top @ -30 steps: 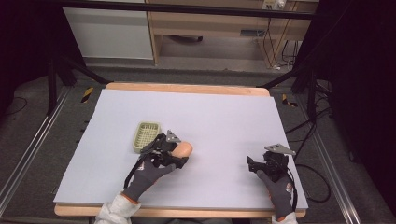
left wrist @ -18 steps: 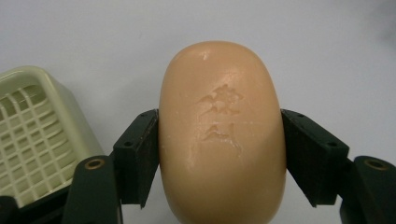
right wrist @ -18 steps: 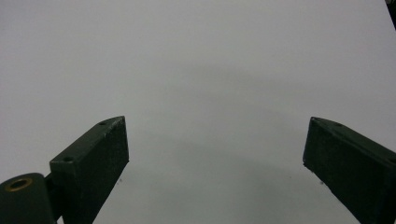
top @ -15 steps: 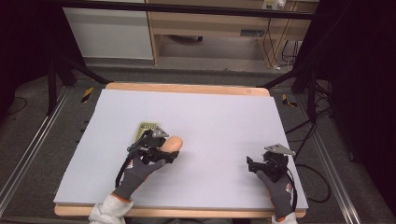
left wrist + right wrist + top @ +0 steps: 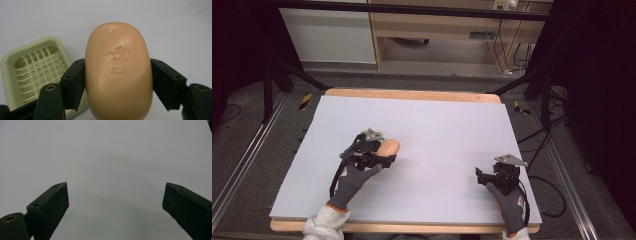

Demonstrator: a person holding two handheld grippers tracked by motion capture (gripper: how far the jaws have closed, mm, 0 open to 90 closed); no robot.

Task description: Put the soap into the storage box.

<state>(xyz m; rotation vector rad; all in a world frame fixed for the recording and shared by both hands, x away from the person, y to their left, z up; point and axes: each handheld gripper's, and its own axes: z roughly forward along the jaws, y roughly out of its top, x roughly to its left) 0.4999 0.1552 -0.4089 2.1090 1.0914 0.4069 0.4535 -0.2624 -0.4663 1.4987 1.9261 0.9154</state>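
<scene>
A peach-coloured bar of soap [image 5: 118, 72] with a stamped mark is clamped across its width by my left gripper [image 5: 117, 75], which is shut on it. A pale green soap dish [image 5: 32, 67] with a slotted grid floor lies on the table just below and left of the bar. In the high view, the left gripper [image 5: 384, 152] holds the soap [image 5: 388, 147] at the table's left middle, and the hand covers the dish. My right gripper [image 5: 484, 177] rests near the front right; in its own view the right gripper [image 5: 115, 202] is open over bare surface.
A white sheet [image 5: 447, 130] covers the wooden table [image 5: 412, 94]. Dark stands and cables flank the table, and cabinets stand behind it.
My left gripper has carried the soap to the left and a little away from me, over the soap dish, which the hand now covers in the high view. The right gripper has not moved.
</scene>
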